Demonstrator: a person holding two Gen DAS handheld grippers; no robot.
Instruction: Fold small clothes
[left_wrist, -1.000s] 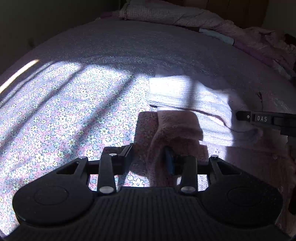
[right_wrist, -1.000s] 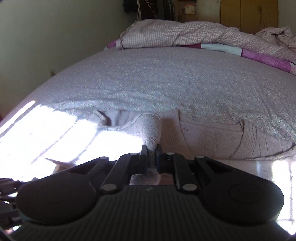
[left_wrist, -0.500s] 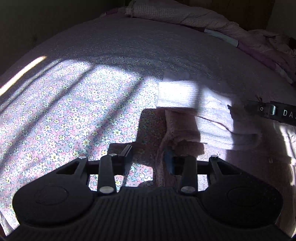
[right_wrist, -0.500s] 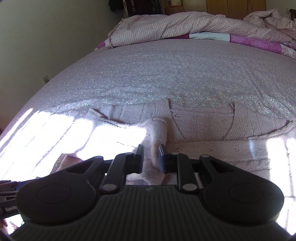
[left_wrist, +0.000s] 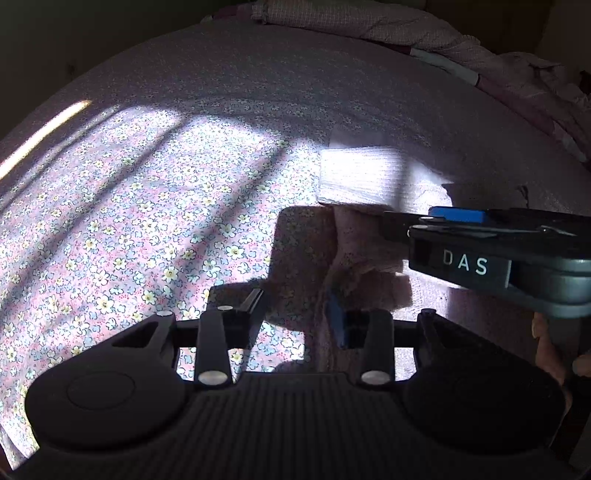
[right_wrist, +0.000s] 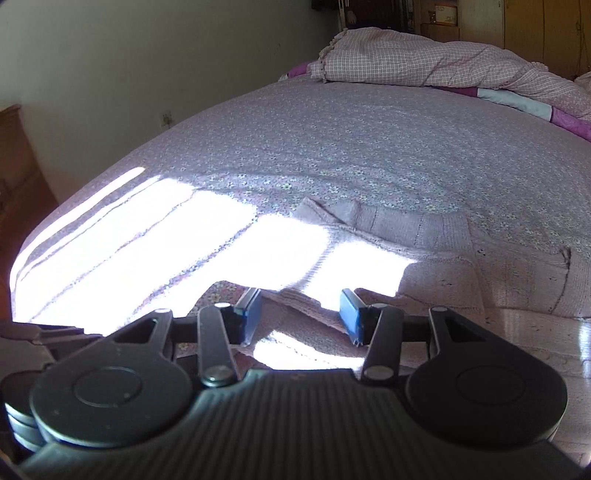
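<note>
A small pale pink knitted garment (right_wrist: 443, 254) lies flat on the flowered bed sheet (right_wrist: 369, 147), partly in bright sunlight. In the left wrist view the garment (left_wrist: 362, 177) sits ahead and to the right. My left gripper (left_wrist: 297, 314) is open, its right finger against a garment edge, nothing clamped. My right gripper (right_wrist: 301, 312) is open and empty, low over the garment's near folded edge. The right gripper also shows in the left wrist view (left_wrist: 480, 240), reaching in from the right over the garment.
A crumpled checked quilt (right_wrist: 424, 62) is piled at the far end of the bed. A pale wall (right_wrist: 147, 74) runs along the left side. Wooden furniture (right_wrist: 11, 147) stands at the far left. Wooden cupboards (right_wrist: 535, 26) stand behind the quilt.
My right gripper, shut on a garment fold one second ago, has opened, let the fold drop flat, and moved left. The left gripper stayed open and shifted slightly.
</note>
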